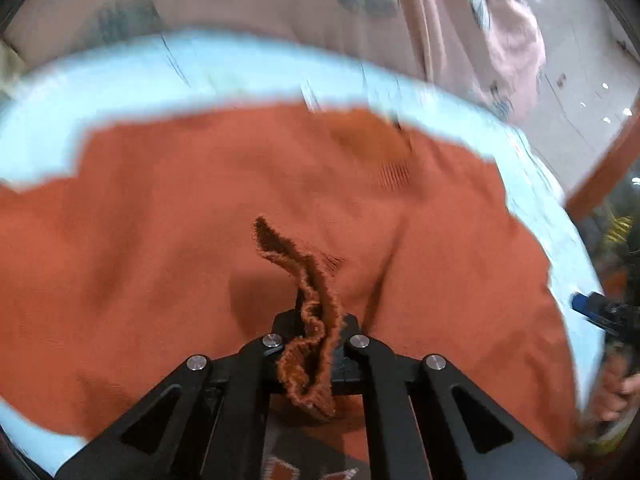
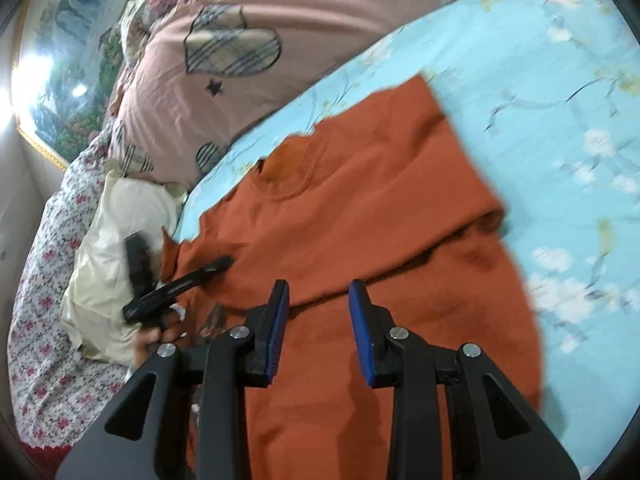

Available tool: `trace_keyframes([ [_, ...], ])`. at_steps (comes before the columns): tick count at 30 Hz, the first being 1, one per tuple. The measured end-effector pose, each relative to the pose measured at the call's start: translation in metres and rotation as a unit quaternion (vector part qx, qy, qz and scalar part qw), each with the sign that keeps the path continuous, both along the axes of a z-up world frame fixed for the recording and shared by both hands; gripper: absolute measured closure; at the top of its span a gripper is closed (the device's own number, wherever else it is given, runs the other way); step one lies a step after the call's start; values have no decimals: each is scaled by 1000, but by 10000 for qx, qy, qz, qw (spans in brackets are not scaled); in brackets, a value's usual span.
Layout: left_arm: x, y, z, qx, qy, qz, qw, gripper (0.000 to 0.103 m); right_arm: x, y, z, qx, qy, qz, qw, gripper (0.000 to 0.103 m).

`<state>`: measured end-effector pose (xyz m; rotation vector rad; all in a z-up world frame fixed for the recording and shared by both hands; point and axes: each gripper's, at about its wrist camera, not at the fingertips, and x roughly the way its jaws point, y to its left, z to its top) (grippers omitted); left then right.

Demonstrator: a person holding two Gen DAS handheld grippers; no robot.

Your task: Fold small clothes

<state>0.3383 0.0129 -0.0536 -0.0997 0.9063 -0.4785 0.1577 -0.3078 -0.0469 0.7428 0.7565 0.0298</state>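
Sweater (image 2: 360,216) flat, collar toward pillows (image 2: 248,60), hem toward hand-held gripper (image 2: 319,296).

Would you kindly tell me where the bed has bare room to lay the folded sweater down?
The light blue floral sheet lies bare right of the rust-orange knit sweater, and in a narrower strip between its collar and the pink patchwork quilt. It is crowded left of the sweater: a cream pillow and the left gripper.

Motion blur smears the far edge of the orange sweater (image 1: 280,184) across the upper left-wrist frame. Bunched knit hides the left gripper (image 1: 316,320) fingertips. In the right-wrist view, the sweater's lower part runs off the bottom edge.
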Motion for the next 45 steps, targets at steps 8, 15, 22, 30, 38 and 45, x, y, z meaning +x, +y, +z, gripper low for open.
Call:
trace_keyframes([
  [8,-6,66,-9,-347,-125,1518,9877,100,29,-61,4,-606,255,-558,9963,54],
  [15,-12,57,-7,-169,-239,1588,9869,100,105,-67,-36,-929,995,-173,9905,48],
  [22,-11,44,-3,-296,-180,1323,9906,99,110,-83,-43,-727,977,-225,9923,92],
  [30,-7,36,-17,-234,48,1212,9923,97,102,-68,-31,-1753,1268,-631,9743,84],
  [38,-15,43,-15,11,-12,1283,9917,88,100,-25,-49,-1712,1221,1,9777,75],
  [45,-43,122,2,466,-313,2182,9743,56,54,-27,-15,-990,613,-130,9931,64],
])
